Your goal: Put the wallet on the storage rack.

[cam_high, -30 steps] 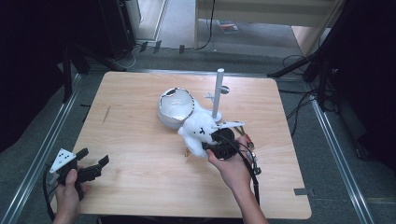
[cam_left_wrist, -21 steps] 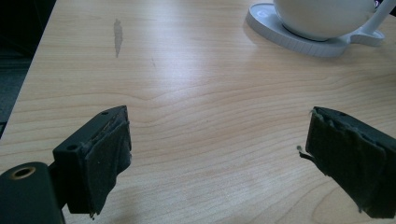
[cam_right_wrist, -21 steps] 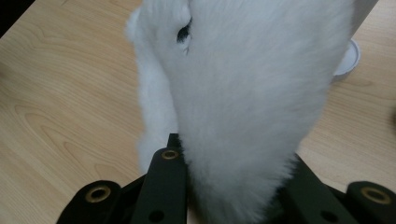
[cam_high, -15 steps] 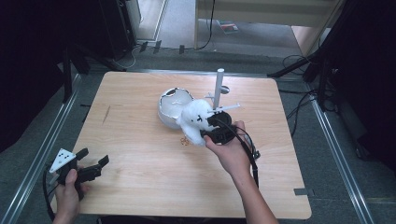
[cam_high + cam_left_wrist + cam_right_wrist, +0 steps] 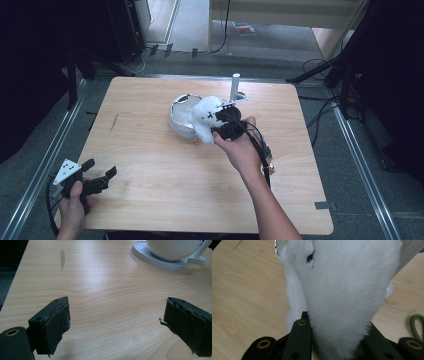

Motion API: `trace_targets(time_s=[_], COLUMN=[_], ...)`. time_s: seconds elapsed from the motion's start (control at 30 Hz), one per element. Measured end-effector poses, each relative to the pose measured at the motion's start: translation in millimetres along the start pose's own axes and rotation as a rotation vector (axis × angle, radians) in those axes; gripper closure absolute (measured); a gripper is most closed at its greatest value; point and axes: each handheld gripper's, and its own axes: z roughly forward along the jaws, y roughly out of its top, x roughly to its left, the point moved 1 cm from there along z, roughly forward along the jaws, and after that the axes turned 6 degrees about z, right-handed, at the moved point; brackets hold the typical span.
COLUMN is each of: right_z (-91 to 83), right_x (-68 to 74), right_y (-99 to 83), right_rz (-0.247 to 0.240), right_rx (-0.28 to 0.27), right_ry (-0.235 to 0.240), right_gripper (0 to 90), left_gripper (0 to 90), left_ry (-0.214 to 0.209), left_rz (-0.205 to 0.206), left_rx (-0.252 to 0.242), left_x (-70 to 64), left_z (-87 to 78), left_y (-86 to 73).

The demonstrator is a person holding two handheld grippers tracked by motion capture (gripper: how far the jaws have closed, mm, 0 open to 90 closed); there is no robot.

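Both jaws of your right gripper (image 5: 337, 345) clamp the fluffy white plush toy (image 5: 342, 290), just ahead over the round white bowl-shaped stand (image 5: 181, 120). Your left gripper (image 5: 117, 322) gapes empty. A shallow bite on soft fur could slip.

A light wooden table (image 5: 165, 170) with a dark smudge (image 5: 62, 258) stands on grey floor (image 5: 360, 165)

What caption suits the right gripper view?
Hand-held gripper clamps a white plush toy above the wooden table.
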Motion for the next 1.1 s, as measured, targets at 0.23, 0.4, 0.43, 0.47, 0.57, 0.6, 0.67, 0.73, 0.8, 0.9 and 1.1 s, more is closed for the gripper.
trace_targets(time_s=[0.23,0.4,0.43,0.47,0.57,0.6,0.67,0.73,0.8,0.9,1.1], right_z=[11.8,18.4,20.0,21.4,26.2,26.2,29.2,34.1,36.4,45.4,55.1], right_x=[5.9,7.4,7.4,7.8,9.1,9.1,9.4,11.5,12.4,16.0,23.2], right_y=[16.6,23.9,25.6,27.2,33.0,33.0,35.9,39.9,41.1,45.2,49.8], right_rz=[0.002,0.023,0.014,0.010,0.019,0.019,0.026,0.024,0.021,0.019,0.020], right_rx=[0.006,0.019,0.015,0.014,0.021,0.021,0.026,0.036,0.040,0.064,0.079], right_ry=[-0.031,-0.053,-0.064,-0.078,-0.107,-0.107,-0.111,-0.119,-0.127,-0.152,-0.170], right_gripper=[77.1,76.9,76.9,76.9,76.8,76.8,76.8,76.7,76.7,76.6,76.1], left_gripper=[7.5,7.5,7.5,7.5,7.5,7.5,7.5,7.5,7.5,7.5,7.5], left_ry=[-0.002,-0.005,-0.004,-0.005,-0.006,-0.006,-0.005,-0.005,-0.005,-0.005,-0.007], left_rz=[0.000,0.000,0.001,-0.001,-0.001,-0.001,-0.001,-0.001,0.000,0.000,-0.002], left_rx=[0.002,0.003,0.004,0.004,0.002,0.002,0.004,0.003,0.003,0.003,0.002], left_x=[0.0,0.1,0.2,0.2,0.3,0.3,0.2,0.1,0.2,0.2,0.5], left_z=[0.3,0.4,0.3,0.4,0.5,0.5,0.4,0.5,0.4,0.4,0.2], left_y=[0.0,0.1,0.1,0.2,0.1,0.1,0.2,0.1,0.1,0.1,0.0])
